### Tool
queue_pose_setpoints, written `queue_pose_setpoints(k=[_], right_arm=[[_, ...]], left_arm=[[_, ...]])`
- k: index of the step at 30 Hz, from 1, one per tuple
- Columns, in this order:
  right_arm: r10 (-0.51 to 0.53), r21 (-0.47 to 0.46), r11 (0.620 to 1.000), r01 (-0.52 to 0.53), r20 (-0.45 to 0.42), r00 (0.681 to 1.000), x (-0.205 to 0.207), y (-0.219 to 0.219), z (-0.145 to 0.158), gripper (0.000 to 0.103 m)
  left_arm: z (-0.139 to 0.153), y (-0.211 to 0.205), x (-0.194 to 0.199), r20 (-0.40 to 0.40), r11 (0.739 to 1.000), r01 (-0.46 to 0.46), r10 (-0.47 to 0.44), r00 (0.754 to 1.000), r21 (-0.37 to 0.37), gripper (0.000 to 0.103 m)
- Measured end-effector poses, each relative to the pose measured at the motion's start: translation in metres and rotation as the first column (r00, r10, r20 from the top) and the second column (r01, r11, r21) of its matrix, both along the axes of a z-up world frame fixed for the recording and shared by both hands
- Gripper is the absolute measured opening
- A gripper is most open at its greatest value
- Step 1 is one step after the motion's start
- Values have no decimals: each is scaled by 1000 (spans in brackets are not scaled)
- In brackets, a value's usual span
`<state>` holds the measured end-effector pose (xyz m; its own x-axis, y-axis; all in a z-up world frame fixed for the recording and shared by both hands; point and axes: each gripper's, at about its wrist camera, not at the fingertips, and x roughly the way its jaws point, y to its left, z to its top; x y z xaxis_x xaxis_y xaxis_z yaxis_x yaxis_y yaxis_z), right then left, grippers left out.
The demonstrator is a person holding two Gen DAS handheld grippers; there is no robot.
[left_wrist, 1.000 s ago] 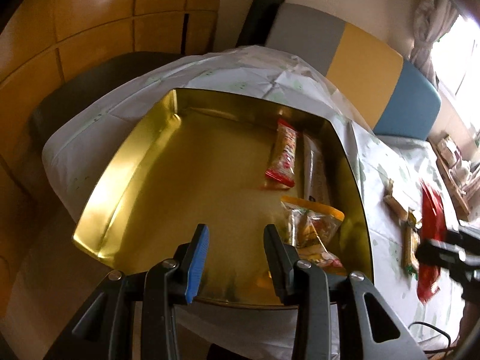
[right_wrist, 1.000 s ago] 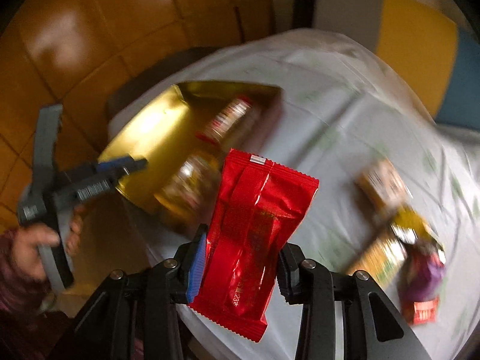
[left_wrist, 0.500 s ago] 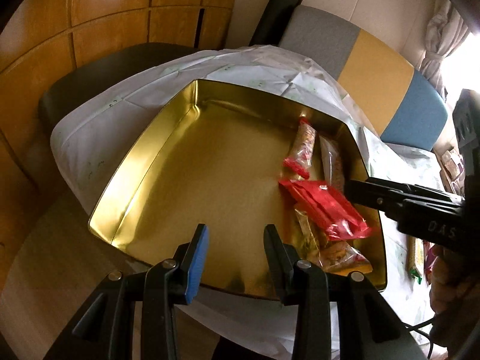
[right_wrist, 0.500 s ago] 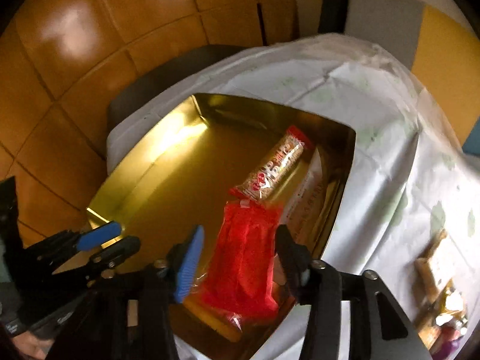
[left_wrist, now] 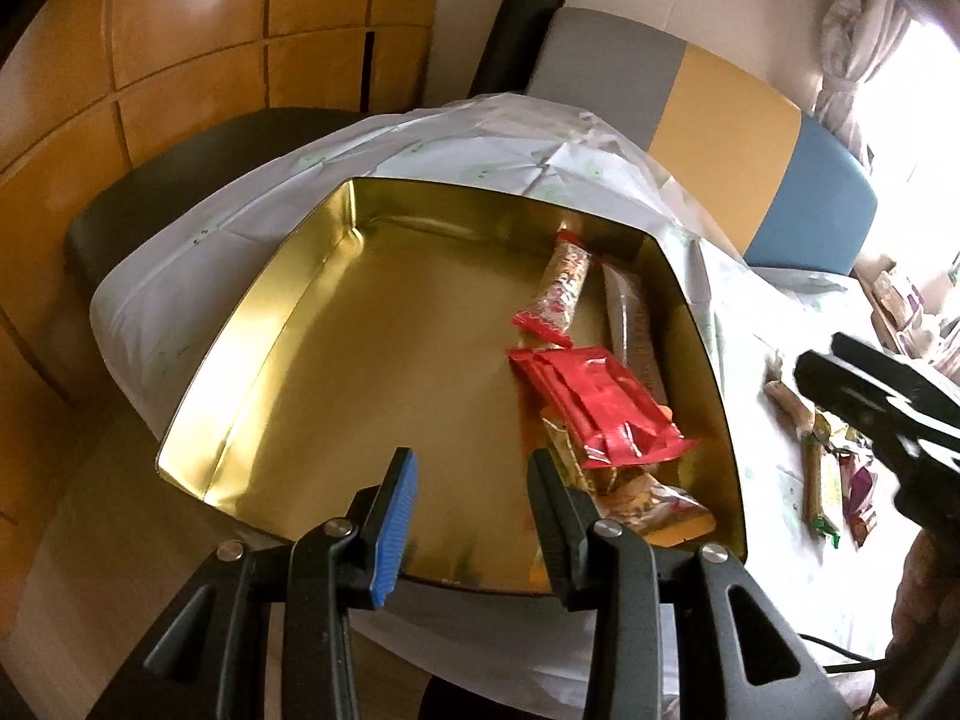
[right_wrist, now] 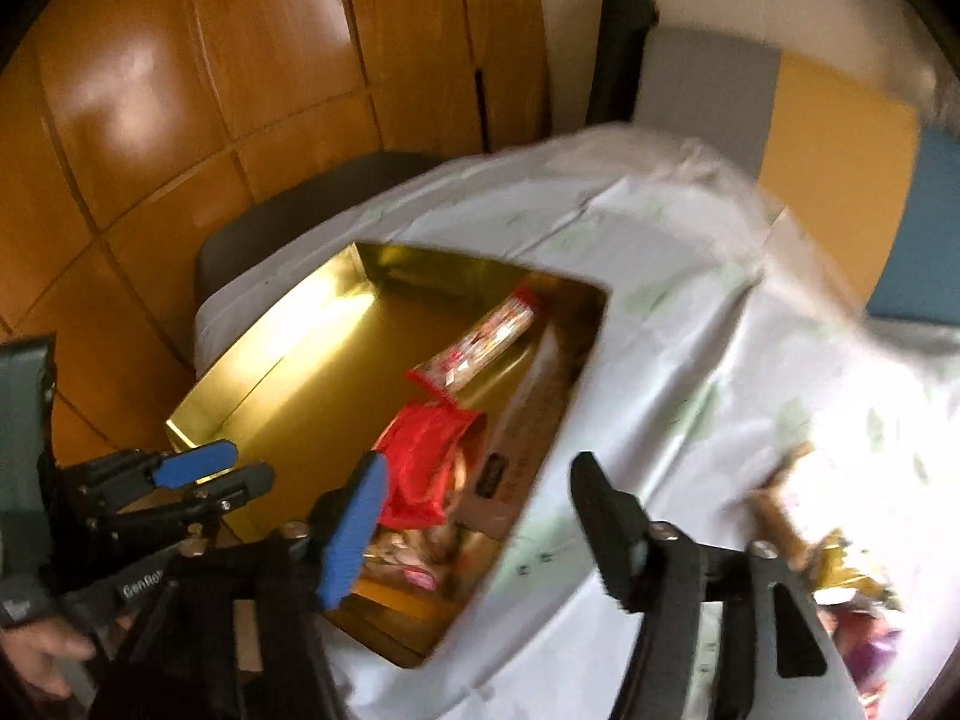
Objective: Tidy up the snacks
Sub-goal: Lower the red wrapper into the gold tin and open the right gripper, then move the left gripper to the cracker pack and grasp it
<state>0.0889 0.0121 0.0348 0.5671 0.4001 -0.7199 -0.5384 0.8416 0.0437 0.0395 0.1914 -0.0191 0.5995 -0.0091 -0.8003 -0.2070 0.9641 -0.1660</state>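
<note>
A gold tin tray (left_wrist: 336,360) sits on the white tablecloth, also in the right wrist view (right_wrist: 288,360). Along its right side lie a red packet (left_wrist: 600,402) (right_wrist: 420,462), a red-and-white bar (left_wrist: 561,294) (right_wrist: 486,342), a long brown bar (left_wrist: 633,324) and an orange bag (left_wrist: 648,504). My left gripper (left_wrist: 471,492) is open and empty over the tray's near edge. My right gripper (right_wrist: 474,516) is open and empty above the tray's right rim; it shows at the right of the left wrist view (left_wrist: 882,396).
Several loose snacks (left_wrist: 822,462) (right_wrist: 810,528) lie on the tablecloth right of the tray. A dark chair (left_wrist: 180,180) stands behind the table's left corner, a grey, yellow and blue bench back (left_wrist: 720,120) beyond it. Wooden wall panels are at left.
My right gripper carried the red packet over the tray, opened and let it go; the packet now lies in the tray. The right gripper has drawn back to the right.
</note>
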Motion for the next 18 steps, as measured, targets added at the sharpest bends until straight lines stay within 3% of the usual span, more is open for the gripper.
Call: queue_pose_setpoints(k=[1,3,5,8,11,14,18], right_arm=[[-8,-6,1000,8,35,999,-4,-4,4,73],[-32,-14,999,34,106,994,-15,-13,11,92],[-65,7,998,65,184,981,-27,-28,18,102],[-122,30,993,118,249,961,-38,-49,26,103],[-230,-24,969,245,264,937,-41,-70,23,103],[-201,-46,975,215,210,957,-40,-88,19,103],[-184,-27,982,186,64,981,-28,-134,16,103]], left_arm=[[0,-1,0,-1,1000,4,-4,1000,2,38],[2,-4,0,2,1000,12,-12,1000,4,38],[4,-8,0,5,1000,21,-21,1000,13,38],[7,-13,-2,11,999,35,-36,999,29,38],[11,-19,-2,19,998,51,-52,998,38,38],[14,-27,-3,26,996,71,-73,997,56,38],[18,-38,-3,37,992,105,-108,993,74,38]])
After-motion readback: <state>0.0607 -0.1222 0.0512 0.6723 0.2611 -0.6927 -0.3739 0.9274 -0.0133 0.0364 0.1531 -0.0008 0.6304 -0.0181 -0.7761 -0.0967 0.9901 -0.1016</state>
